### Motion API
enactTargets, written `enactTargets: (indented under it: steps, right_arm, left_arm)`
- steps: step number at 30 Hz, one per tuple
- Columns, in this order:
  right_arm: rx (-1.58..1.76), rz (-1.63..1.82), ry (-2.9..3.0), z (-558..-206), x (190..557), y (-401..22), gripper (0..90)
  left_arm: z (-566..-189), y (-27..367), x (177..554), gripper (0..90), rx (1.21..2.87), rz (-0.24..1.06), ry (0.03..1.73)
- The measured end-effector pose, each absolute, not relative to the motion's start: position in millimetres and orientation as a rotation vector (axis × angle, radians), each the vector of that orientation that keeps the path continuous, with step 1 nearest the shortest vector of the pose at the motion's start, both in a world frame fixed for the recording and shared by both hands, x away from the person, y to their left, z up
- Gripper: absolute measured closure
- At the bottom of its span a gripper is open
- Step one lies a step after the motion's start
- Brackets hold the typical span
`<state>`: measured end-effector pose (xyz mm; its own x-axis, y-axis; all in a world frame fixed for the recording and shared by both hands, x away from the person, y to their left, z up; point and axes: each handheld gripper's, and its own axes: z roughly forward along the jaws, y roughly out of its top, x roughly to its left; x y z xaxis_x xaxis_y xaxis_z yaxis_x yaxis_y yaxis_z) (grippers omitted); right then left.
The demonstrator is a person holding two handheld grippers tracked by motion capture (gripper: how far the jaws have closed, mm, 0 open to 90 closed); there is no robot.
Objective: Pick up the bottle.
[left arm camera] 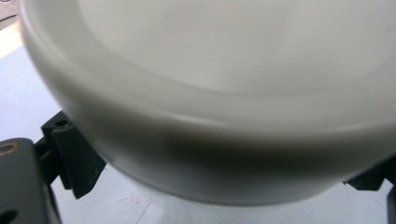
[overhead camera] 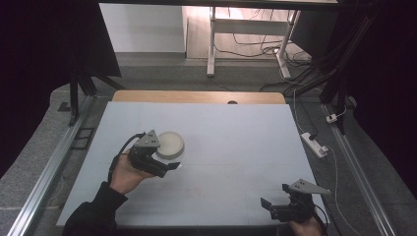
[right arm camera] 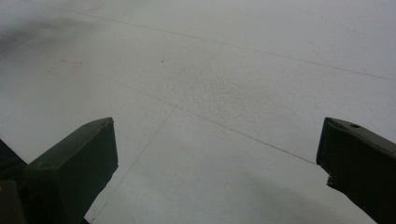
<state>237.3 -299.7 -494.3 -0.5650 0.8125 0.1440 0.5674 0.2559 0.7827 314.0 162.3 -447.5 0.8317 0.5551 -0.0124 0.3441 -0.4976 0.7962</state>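
White bowl point(left arm camera: 224, 107) looms right at the left gripper's point(overhead camera: 166, 164) camera, its rim between two wide-spread jaws.

Nothing can be made out inside the bowl; in the high view its pale inside point(overhead camera: 169, 142) looks bare. It sits on the light blue table top point(overhead camera: 236, 137), left of centre, and the left gripper meets it from the near side, jaws standing far apart on either side of the bowl's wall without clamping it. Right gripper point(overhead camera: 275, 200) hangs low over the near right corner, its jaws also spread wide with bare table between them, well apart from the bowl. A power strip point(overhead camera: 314, 144) lies on the floor just off the table's right edge. Wide open surface stretches between the two grippers and toward the far wooden edge point(overhead camera: 196, 96).
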Motion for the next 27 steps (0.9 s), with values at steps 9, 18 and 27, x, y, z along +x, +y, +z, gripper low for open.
enactTargets:
  steps: [9,18,27]
  right_arm:
    - [1.273,1.205,2.247,-494.4,237.3,-299.3,0.0]
    - [1.270,1.206,2.248,-494.4,237.2,-299.4,0.0]
    - [1.263,1.200,2.255,-494.5,237.1,-298.8,0.0]
  left_arm:
    - [-446.9,146.8,310.6,7.7,2.138,0.274,0.625]
    - [-449.4,127.3,306.4,7.7,2.144,0.231,0.574]
    - [-449.9,113.6,302.8,7.7,2.144,0.204,0.539]
